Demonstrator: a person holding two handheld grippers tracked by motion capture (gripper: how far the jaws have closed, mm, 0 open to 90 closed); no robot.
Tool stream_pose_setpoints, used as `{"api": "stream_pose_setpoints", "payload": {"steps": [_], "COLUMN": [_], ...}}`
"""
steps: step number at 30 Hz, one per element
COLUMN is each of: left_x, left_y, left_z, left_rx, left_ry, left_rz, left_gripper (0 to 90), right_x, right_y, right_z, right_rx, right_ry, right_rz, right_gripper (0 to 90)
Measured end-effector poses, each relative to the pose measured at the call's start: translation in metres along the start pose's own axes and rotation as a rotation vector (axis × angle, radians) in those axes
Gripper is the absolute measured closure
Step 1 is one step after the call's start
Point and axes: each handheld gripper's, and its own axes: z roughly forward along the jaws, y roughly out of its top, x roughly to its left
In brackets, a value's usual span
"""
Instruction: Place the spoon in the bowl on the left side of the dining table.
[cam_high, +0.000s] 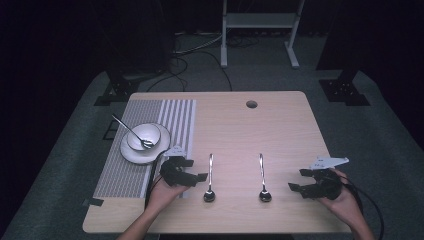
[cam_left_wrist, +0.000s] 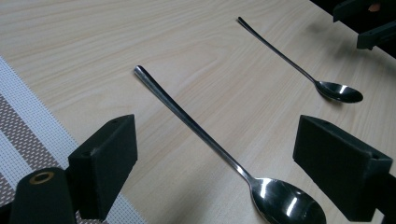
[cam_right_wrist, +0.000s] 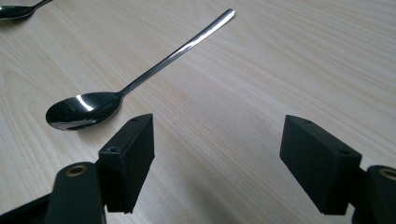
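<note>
Both claws open, nothing held. Your left claw (cam_high: 192, 177) sits just beside the left spoon (cam_high: 210, 180); your right claw (cam_high: 302, 187) is near the right spoon (cam_high: 262, 179). Both spoons lie flat on the table (cam_high: 280, 125), bowls toward you. Polished steel: stiff, light, slippery, low profile. Pinch across the handle mid-length. Smooth wood-grain top; dark room beyond.

Left gripper (cam_high: 199, 177): held in the left hand (cam_high: 165, 192) near the table's front edge, pointing toward the right, jaws wide apart, nothing between the pads. Right gripper (cam_high: 296, 181): held in the right hand (cam_high: 344, 202), pointing toward the left, jaws wide apart, likewise holding nothing. Both forearms enter from the bottom, well apart.
</note>
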Motion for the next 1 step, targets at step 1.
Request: {"api": "stream_pose_setpoints", "payload": {"steps": [1], "left_x": [-0.0002], "left_y": [0.0], "left_z": [-0.0005], "left_rx": [-0.004], "left_ry": [0.0], "left_rz": [-0.001], "left_gripper": [12.8], "right_x": [0.0003], "right_y": [-0.0004], "right_z": [0.0001], "right_rx": [-0.003], "right_ry": [0.0], "right_rz": [0.002], "right_gripper": [25.1]}}
